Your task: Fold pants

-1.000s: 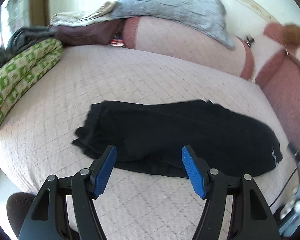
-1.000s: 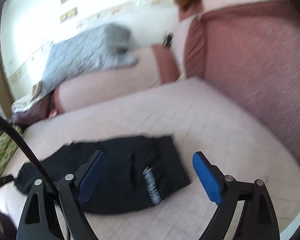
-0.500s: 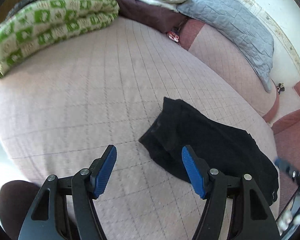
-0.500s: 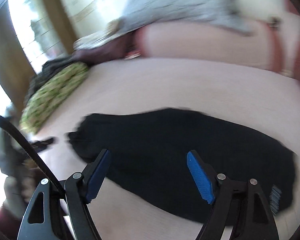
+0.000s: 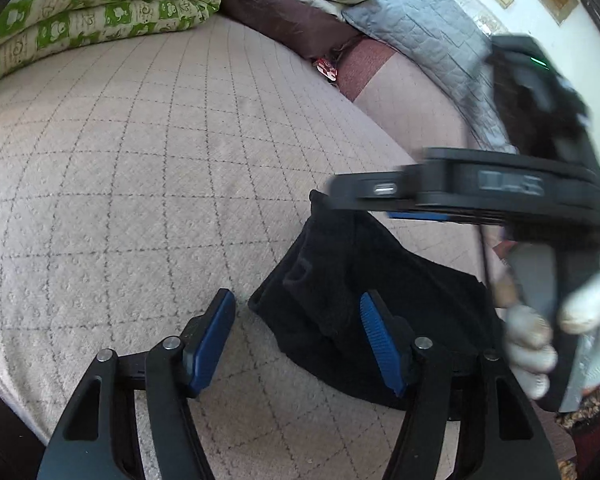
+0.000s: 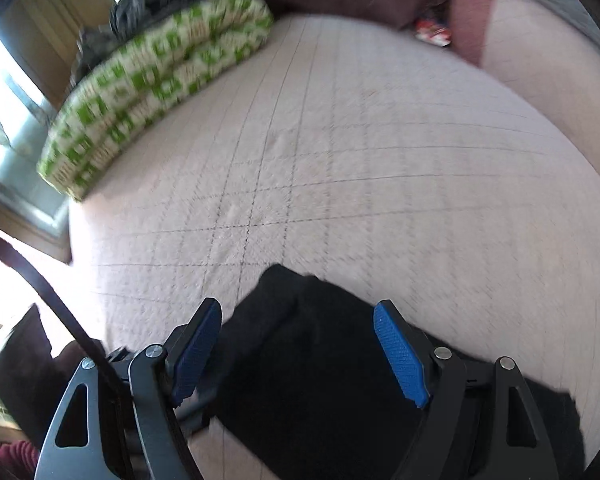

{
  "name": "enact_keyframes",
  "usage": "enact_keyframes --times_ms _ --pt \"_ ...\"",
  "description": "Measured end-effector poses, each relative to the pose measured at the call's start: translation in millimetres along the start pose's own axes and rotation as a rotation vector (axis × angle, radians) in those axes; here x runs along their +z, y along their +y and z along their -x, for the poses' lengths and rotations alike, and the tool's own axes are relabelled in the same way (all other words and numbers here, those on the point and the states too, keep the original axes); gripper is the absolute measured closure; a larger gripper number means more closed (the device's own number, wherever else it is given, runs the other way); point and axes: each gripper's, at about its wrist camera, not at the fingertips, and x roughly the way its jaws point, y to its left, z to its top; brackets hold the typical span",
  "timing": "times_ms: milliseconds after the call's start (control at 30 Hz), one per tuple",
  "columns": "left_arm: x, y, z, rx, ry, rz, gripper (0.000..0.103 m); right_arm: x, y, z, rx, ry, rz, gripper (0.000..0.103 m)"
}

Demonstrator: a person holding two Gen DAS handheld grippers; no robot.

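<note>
A bed [image 5: 148, 168] covered in a pale pink quilted spread with a dark stitched grid fills both views. Along its far edge lies a folded green-and-cream patterned quilt [image 5: 100, 4], with dark grey cloth heaped behind it in the right wrist view. Beside the quilt sit a dark maroon folded cloth [image 5: 284, 20], a cream blanket on top of that, and a grey quilted pillow [image 5: 428, 36] leaning on a pink bolster [image 5: 412, 104]; a small red-and-white packet [image 5: 327, 68] is tucked at the bolster's end. A bright window shows at the left of the right wrist view. The black pants [image 5: 340, 300] lie flattened near the bed's front edge, one end bunched and pointing toward the middle of the bed. The left gripper [image 5: 298, 344] hovers low over that end; its jaws stand about half open and are closing, with the corner of the pants between the blue pads but not pinched. The right gripper [image 6: 298, 354] hangs over the same end with jaws wide, the cloth below them and nothing gripped. A white-gloved hand [image 5: 548, 332] holds its handle.
</note>
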Motion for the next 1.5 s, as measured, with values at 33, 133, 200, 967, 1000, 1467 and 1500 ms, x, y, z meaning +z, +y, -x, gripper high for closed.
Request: enact_keyframes --times_ms 33,133,200,967,1000,1467,1500 --pt "-1 1 0 -0.004 -0.002 0.004 0.04 3 4 -7 -0.004 0.022 0.015 0.019" --pt "-2 -1 -1 -0.006 -0.006 0.005 0.04 8 15 -26 -0.044 0.09 0.065 0.02" --pt "-3 -7 -3 -0.005 -0.006 -0.011 0.043 10 20 -40 -0.088 0.134 0.093 0.021" --pt "-37 -171 7 -0.251 0.108 -0.272 0.089 -115 -88 127 -0.032 -0.243 -0.269 0.078" --pt "-43 -183 1 -0.249 0.122 -0.295 0.089 -126 -99 128 -0.028 -0.255 -0.293 0.078" --pt "-90 -213 26 -0.296 0.254 -0.508 0.056 -269 -218 150 -0.133 -0.404 -0.637 0.057" --pt "-88 -210 35 -0.286 0.238 -0.505 0.053 -270 -215 158 -0.148 -0.431 -0.644 0.057"
